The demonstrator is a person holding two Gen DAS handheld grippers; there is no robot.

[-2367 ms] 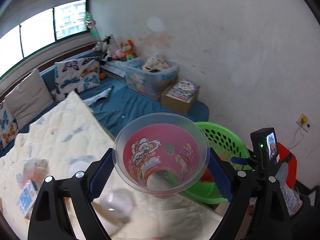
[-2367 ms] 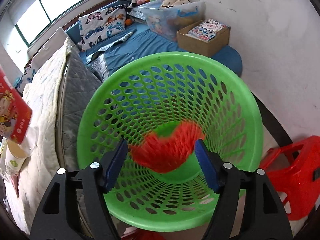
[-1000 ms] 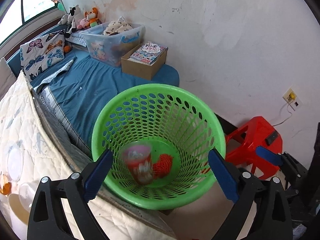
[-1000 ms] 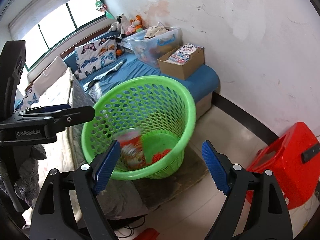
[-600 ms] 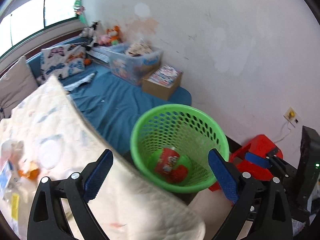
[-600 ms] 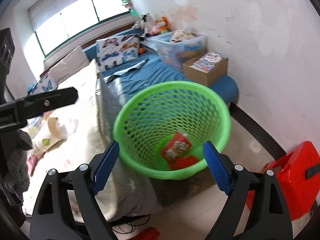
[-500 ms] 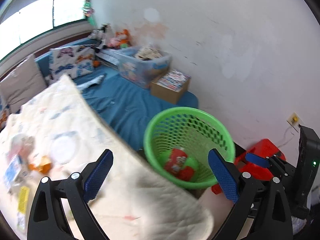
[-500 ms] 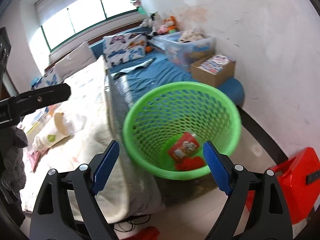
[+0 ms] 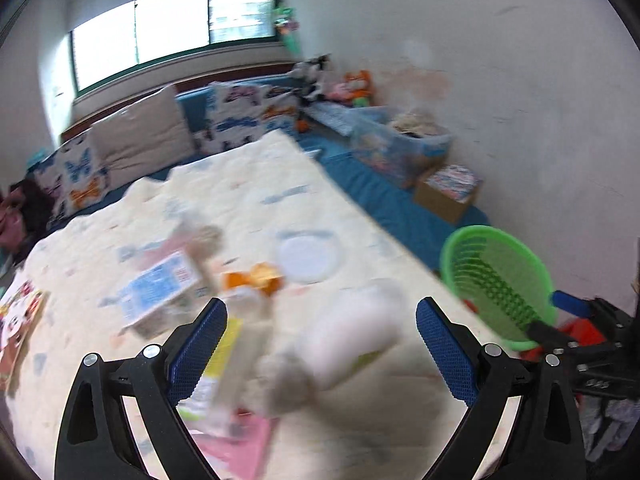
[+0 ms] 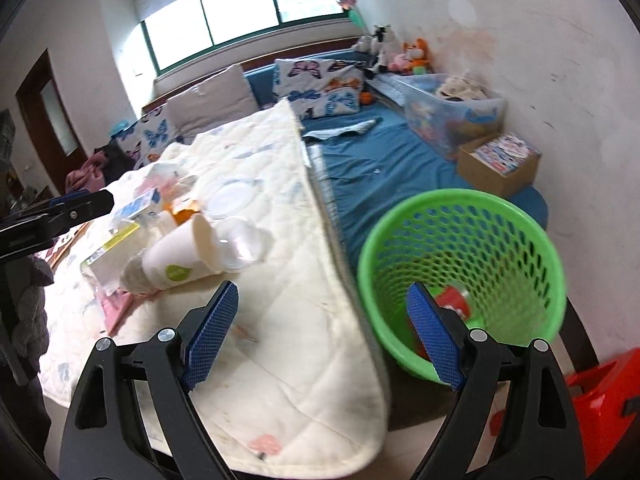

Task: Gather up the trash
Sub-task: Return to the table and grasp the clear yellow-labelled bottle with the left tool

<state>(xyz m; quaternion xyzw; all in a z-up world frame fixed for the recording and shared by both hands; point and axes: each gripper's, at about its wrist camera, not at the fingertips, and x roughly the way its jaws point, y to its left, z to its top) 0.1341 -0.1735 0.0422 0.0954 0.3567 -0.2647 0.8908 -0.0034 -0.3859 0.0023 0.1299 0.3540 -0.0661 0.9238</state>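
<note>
A green mesh basket (image 10: 464, 216) stands on the floor beside the bed, with a red cup (image 10: 454, 300) and red scrap in its bottom; it also shows in the left wrist view (image 9: 500, 264). Trash lies on the cream quilt (image 10: 280, 320): a white paper cup (image 10: 180, 252) on its side, a clear plastic lid (image 10: 240, 240), a blue and white carton (image 9: 164, 292), an orange wrapper (image 9: 252, 276). My left gripper (image 9: 318, 344) is open and empty above the blurred white cup (image 9: 348, 336). My right gripper (image 10: 322, 332) is open and empty over the bed edge.
A blue mattress (image 10: 376, 168) with a clear storage box (image 10: 448, 108), a cardboard box (image 10: 500, 160) and butterfly pillows (image 10: 320, 80) lies behind the basket. A red stool (image 10: 600, 400) stands at the right by the white wall. A pink sheet (image 9: 240, 440) lies near the left gripper.
Both grippers released their trash into the basket and opened. Both then swung left away from the basket toward the bed; the left wrist view is still blurred with motion.
</note>
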